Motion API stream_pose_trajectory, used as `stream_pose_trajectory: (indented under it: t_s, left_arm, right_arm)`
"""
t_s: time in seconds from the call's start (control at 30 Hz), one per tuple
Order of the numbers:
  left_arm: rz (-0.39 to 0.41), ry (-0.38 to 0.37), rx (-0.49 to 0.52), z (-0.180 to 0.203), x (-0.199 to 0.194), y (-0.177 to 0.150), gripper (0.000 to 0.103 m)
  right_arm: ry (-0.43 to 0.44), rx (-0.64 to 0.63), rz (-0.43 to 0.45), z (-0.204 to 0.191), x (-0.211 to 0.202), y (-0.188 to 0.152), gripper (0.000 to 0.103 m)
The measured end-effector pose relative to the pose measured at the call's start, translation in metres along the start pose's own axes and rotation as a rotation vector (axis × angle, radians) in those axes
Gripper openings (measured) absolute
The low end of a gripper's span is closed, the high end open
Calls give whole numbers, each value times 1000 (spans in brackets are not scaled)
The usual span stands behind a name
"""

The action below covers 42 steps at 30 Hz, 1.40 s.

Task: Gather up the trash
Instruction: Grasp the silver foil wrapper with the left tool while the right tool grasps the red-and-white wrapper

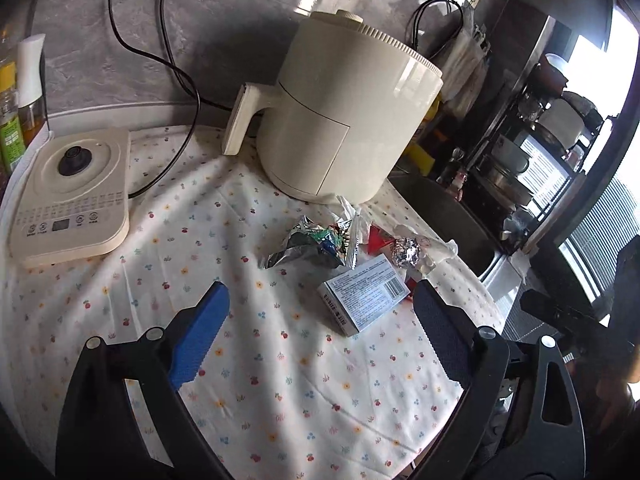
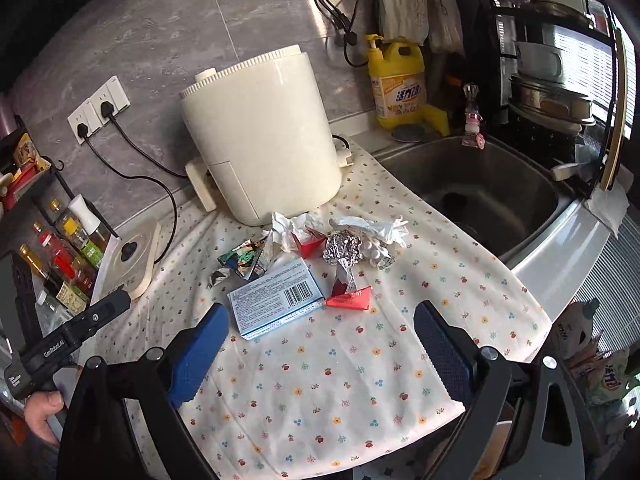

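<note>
Trash lies in a pile on the floral cloth (image 1: 280, 360) in front of a cream air fryer (image 1: 340, 120). A light blue box (image 1: 366, 294) (image 2: 276, 300) lies nearest. Behind it are a crumpled foil snack wrapper (image 1: 308, 246) (image 2: 240, 264), a foil ball (image 1: 406, 252) (image 2: 340, 248), red wrappers (image 2: 348, 298), a pill blister (image 2: 378, 258) and crumpled white tissue (image 2: 372, 226). My left gripper (image 1: 320, 300) is open and empty, just short of the box. My right gripper (image 2: 322, 320) is open and empty, with the box just beyond its left finger.
A cream kettle base (image 1: 72, 196) sits left on the cloth, with black cords behind. A steel sink (image 2: 480, 192) lies right of the cloth, with yellow dish soap (image 2: 400, 80) and a dish rack (image 2: 552, 60) behind. Sauce bottles (image 2: 60, 256) stand far left.
</note>
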<state>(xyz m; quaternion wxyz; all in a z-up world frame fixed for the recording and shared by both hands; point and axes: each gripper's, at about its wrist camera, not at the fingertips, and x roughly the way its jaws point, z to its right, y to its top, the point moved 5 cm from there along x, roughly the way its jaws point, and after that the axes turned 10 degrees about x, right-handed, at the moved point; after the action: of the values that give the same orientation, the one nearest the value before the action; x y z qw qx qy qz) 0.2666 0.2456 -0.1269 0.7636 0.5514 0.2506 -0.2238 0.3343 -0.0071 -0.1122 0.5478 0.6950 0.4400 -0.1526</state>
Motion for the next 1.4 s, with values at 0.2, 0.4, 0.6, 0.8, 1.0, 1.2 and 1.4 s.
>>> stream_pose_trajectory:
  t_s: [0.2,0.4,0.6,0.8,1.0,1.2,1.4]
  left_arm:
    - [-63,-60,54,-3,49,15,91]
    - [-140,-89,101,-3,107,30,91]
    - [-219,-116,118,-1,160,38,91]
    - [-292,-123,114,-5,193,33,81]
    - [-302,-133,122,-9,186,31,35]
    - [-249,-120,71,-32,154,31,26]
    - [-205,-89,39,-43,127,27,26]
  right_arm:
    - [-51,48,-32,10,18,-3,83]
    - [-117,106,-42,23,31,3,80]
    - [-177,122,-62,30,52,10,78]
    - [-201,116,-101,29,77,10,75]
    - [-194,117,-152,29,101,12,73]
    - [-169,137,-208,31,130,9,70]
    - [-173,127,-270,33,154,-1,61]
